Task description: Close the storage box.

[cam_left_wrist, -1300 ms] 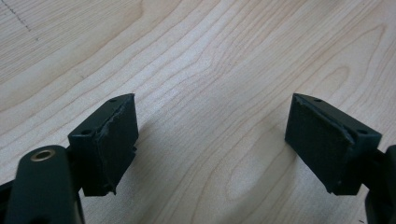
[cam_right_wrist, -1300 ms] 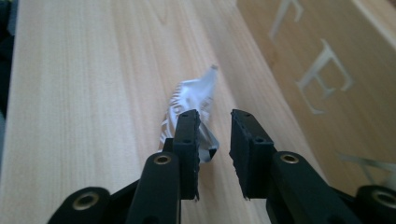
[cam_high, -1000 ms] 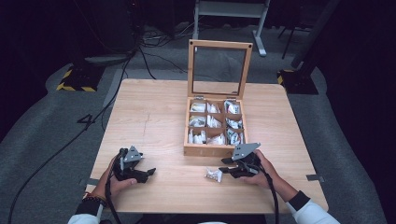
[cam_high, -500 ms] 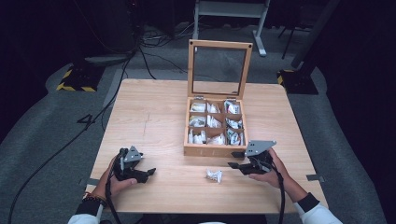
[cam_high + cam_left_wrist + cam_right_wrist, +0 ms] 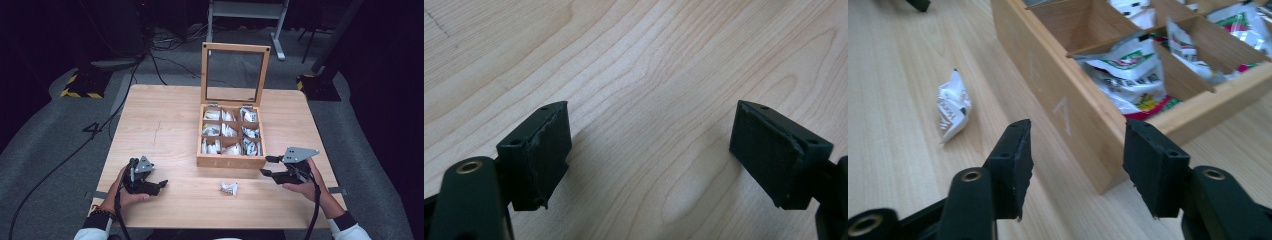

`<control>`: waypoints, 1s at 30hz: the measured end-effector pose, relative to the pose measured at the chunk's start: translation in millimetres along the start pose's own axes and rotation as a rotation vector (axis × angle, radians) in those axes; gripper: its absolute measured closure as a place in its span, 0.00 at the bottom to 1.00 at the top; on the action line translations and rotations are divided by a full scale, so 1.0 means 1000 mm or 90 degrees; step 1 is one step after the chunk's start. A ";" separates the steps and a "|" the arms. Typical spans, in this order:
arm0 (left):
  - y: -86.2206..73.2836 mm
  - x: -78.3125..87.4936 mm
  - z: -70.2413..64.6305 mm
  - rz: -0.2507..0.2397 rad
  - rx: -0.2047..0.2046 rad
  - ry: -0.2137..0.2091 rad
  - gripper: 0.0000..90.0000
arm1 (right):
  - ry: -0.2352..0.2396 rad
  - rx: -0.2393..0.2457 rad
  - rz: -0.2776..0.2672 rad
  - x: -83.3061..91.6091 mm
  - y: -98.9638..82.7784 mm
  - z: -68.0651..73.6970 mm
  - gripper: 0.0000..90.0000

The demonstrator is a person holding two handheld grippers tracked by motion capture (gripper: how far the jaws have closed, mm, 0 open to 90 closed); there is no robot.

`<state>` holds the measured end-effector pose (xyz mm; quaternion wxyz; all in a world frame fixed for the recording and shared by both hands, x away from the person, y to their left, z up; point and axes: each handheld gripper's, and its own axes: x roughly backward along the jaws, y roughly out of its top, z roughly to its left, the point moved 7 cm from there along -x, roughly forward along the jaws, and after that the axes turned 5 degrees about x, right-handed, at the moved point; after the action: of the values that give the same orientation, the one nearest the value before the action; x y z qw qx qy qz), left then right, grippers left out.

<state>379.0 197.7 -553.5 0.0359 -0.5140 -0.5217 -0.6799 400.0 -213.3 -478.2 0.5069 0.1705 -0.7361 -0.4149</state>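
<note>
A small white sachet [image 5: 229, 187] lies loose on the wooden table [image 5: 165, 125], just in front of the open wooden box [image 5: 231, 162]. My right gripper [image 5: 266, 166] hovers to the right of the sachet, near the box's front right corner. Its jaws have just been opening and nothing is between them. In the right gripper view the sachet [image 5: 953, 107] sits to the left, beyond the open right gripper [image 5: 1078, 130], and the box's front wall [image 5: 1058, 100] runs ahead. My left gripper [image 5: 161, 185] rests near the table's front left, and the left gripper [image 5: 651, 112] is open over bare wood.
The box's glass-paned lid [image 5: 235, 72] stands upright at the back. Its compartments hold several white, green and red sachets [image 5: 1133, 75]. Cables trail from both grippers over the table's front edge. Dark floor with equipment lies beyond the table.
My right gripper has drawn back to the right and slightly up, away from the sachet, with its jaws spreading wider. The sachet stays on the table. The left gripper has not moved.
</note>
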 end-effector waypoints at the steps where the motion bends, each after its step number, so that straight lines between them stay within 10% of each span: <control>1: 0.001 -0.001 -0.001 0.003 0.001 0.000 0.19 | -0.008 -0.004 -0.003 0.001 -0.001 -0.002 0.49; 19: 0.038 -0.003 -0.004 -0.018 -0.008 -0.023 0.20 | -0.075 -0.083 0.002 0.012 -0.017 -0.045 0.37; 30: 0.098 -0.010 0.012 -0.060 -0.009 -0.009 0.20 | -0.120 -0.133 -0.017 0.008 -0.001 -0.091 0.34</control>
<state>448.9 157.7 -496.1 -0.0039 -0.4940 -0.5408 -0.6808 476.9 -259.2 -461.3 0.4449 0.0867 -0.7310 -0.5101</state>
